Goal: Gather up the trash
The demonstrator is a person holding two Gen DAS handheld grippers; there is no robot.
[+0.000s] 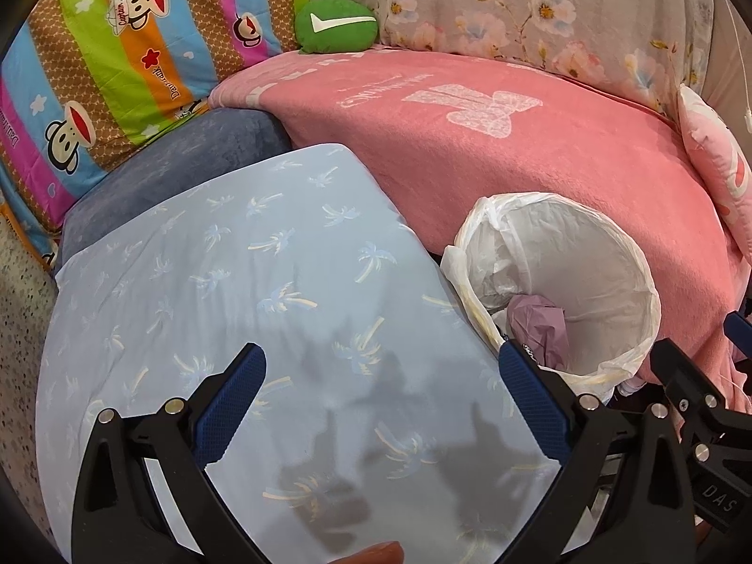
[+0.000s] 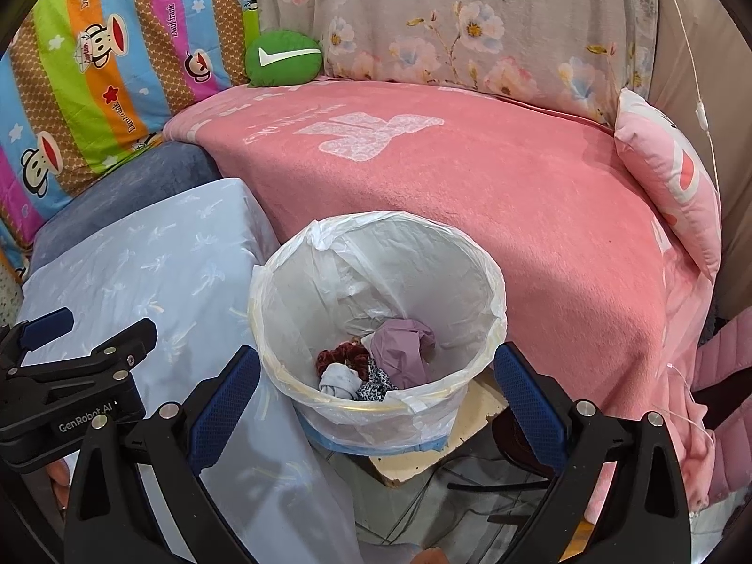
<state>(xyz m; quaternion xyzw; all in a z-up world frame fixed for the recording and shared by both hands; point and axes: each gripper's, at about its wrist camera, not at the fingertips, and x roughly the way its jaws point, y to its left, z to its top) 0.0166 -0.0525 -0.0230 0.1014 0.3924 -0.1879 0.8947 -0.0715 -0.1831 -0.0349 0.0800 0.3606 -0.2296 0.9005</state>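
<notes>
- The striped blanket [image 2: 94,70] has cartoon monkey faces on it and the words "Paul frank" and "Captain".
- The left gripper [image 2: 84,343] shows at the side of the right camera's view, with "GenRobot.AI" on its black body. In the left camera's view a small tag on the other tool reads "DAS".
- The pink blanket [image 2: 470,188] has pale writing and a bow shape on it, but the words are too faint to read.
- The green cushion [image 1: 336,26] has a white tick mark.
- The trash bin [image 2: 376,324] has a white bag in it. It stands between the pale blue cloth [image 1: 211,282] with palm trees and the pink blanket.
- The trash lies at the bottom of the bin: a purple crumpled piece [image 2: 404,343], a dark red scrap [image 2: 340,357], a white bit and a spotted bit.
- From the left camera, only the purple piece can be seen in the bin.
- The right gripper [image 2: 376,385] is wide open above the bin's near rim, with nothing held.
- The left gripper is wide open too, over the blue cloth, holding nothing.
- A pink pillow [image 2: 667,178] is cut off at the right edge.
- The floor under the bin is dark and hard to make out.
</notes>
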